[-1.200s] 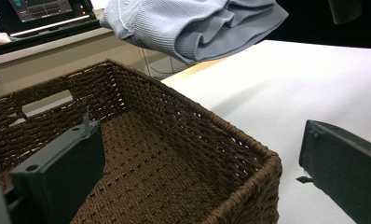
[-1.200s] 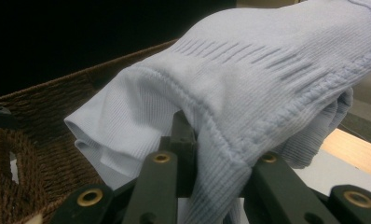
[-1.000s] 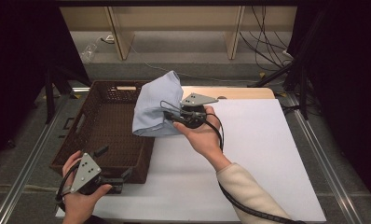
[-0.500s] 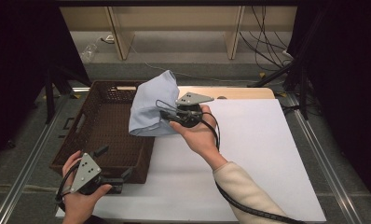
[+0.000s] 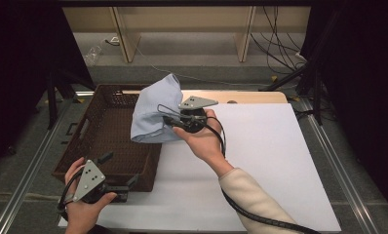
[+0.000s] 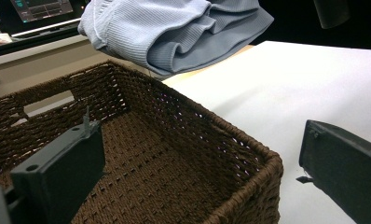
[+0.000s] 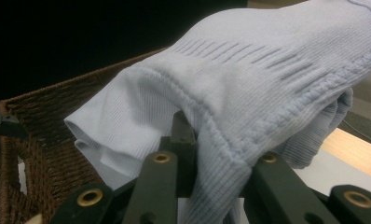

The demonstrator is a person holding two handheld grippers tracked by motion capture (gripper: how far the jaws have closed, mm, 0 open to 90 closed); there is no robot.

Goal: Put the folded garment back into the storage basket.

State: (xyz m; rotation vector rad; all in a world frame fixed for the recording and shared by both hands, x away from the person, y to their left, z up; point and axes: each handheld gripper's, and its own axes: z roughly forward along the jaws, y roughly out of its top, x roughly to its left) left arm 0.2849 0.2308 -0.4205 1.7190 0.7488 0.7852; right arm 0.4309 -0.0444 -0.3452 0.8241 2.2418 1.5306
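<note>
Wicker basket [image 5: 104, 141] sits at nine o'clock, left gripper [image 5: 115, 187] idle beside it, jaws apart. Right gripper [image 5: 175, 119] holds a pale blue garment [image 5: 150, 114] clamped above the basket's rim; next, probably lower and release.

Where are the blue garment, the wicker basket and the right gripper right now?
blue garment [image 5: 150, 109]: high view, middle of the bunched fabric.
wicker basket [image 5: 87, 129]: high view, left wall by the handle slot.
right gripper [image 5: 168, 120]: high view, jaw tips at the fabric.
</note>
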